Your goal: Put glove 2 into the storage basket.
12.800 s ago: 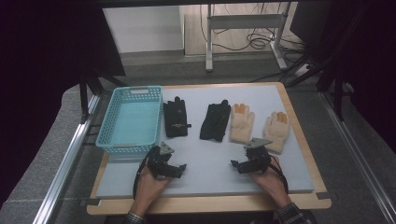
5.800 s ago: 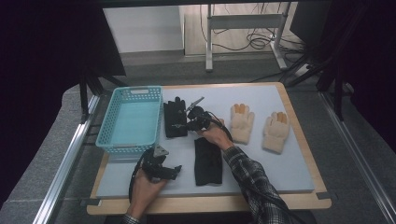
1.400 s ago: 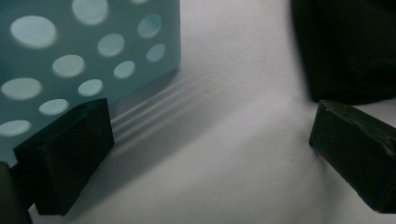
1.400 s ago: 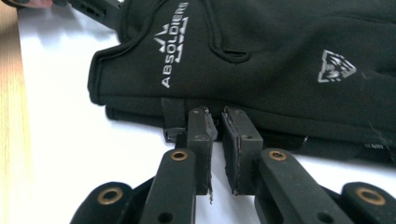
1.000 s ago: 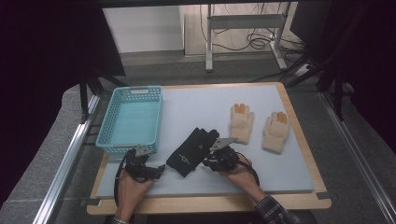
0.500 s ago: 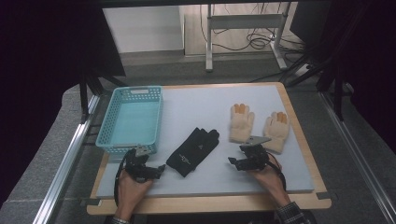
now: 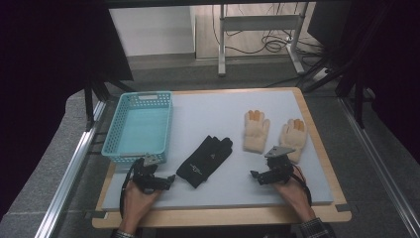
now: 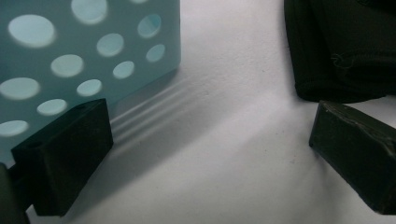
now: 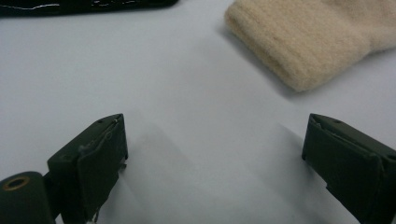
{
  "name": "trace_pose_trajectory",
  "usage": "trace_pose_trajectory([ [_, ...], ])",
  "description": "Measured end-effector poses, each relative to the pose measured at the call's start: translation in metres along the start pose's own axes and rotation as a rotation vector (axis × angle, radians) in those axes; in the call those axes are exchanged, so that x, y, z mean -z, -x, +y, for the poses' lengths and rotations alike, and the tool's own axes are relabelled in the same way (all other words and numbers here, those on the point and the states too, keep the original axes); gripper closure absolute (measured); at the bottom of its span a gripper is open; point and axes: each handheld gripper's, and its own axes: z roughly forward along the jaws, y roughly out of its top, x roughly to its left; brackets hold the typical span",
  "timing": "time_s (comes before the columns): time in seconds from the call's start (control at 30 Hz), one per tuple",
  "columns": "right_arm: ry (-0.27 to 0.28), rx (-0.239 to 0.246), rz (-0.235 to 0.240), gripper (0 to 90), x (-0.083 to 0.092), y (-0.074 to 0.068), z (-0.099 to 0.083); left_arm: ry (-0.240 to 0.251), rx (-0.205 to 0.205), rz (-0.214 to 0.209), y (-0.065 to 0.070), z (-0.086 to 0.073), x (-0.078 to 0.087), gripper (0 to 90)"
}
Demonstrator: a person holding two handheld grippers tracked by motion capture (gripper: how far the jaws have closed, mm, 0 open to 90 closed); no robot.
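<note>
Left gripper: positioned at the near left of the table, just near of the blue basket. In the left gripper view its jaws are spread wide with bare table surface between them; nothing is held. The perforated basket wall stands just beyond one jaw, and the cuff of the black gloves lies just beyond the other, not touching it.

Right gripper: positioned at the near right. Its jaws are spread wide and empty. A cream glove lies just ahead of it.

The black gloves lie stacked diagonally at the table's centre. Two cream gloves lie side by side to the right, fingers pointing far.
</note>
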Motion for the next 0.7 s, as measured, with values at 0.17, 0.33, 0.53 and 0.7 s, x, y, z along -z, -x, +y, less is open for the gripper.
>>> trace_pose_trajectory([
  [0.17, 0.005, -0.009, -0.008, 6.7, 0.0, 0.0, 0.0, 0.005, -0.009, -0.007, 0.0, -0.001, 0.002, 1.1],
  [0.33, 0.006, -0.009, -0.009, 6.7, 0.0, 0.0, -0.001, 0.004, -0.021, -0.044, 0.001, -0.002, 0.007, 2.9],
  [0.53, 0.006, -0.008, -0.012, 6.7, 0.0, 0.0, -0.001, 0.037, -0.029, -0.095, 0.012, 0.002, 0.022, 2.8],
  [0.7, 0.007, -0.009, -0.013, 6.7, 0.0, 0.0, -0.001, 0.043, -0.049, -0.133, 0.027, 0.014, 0.029, 2.3],
])
